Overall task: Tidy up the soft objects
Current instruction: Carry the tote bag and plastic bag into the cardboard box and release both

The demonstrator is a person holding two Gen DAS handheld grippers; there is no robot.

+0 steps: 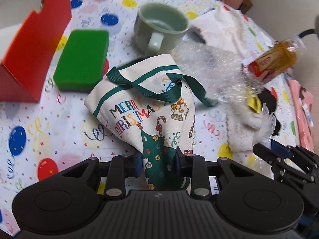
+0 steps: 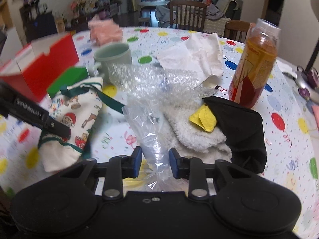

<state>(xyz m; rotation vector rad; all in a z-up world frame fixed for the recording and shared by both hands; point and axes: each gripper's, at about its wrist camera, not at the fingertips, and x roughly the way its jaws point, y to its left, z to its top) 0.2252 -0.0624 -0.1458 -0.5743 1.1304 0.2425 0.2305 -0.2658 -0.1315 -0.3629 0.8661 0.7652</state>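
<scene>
My left gripper (image 1: 158,164) is shut on the bottom of a white Christmas cloth bag (image 1: 147,103) with green ribbon handles; the bag also shows in the right wrist view (image 2: 73,119). My right gripper (image 2: 155,162) is shut on a clear plastic bag (image 2: 147,131) that runs into bubble wrap (image 2: 159,79). A white fluffy cloth (image 2: 195,129), a yellow cloth (image 2: 203,117) and a black cloth (image 2: 243,123) lie just right of it. A green sponge (image 1: 81,59) lies left of the Christmas bag. The right gripper shows at the right edge of the left wrist view (image 1: 279,155).
A red open box (image 1: 33,45) stands at the left. A pale green mug (image 1: 159,27), a crumpled white cloth (image 2: 197,55), a pink puff (image 2: 104,30) and a bottle of amber drink (image 2: 255,65) stand on the balloon-print tablecloth (image 1: 30,135). Chairs stand beyond the table.
</scene>
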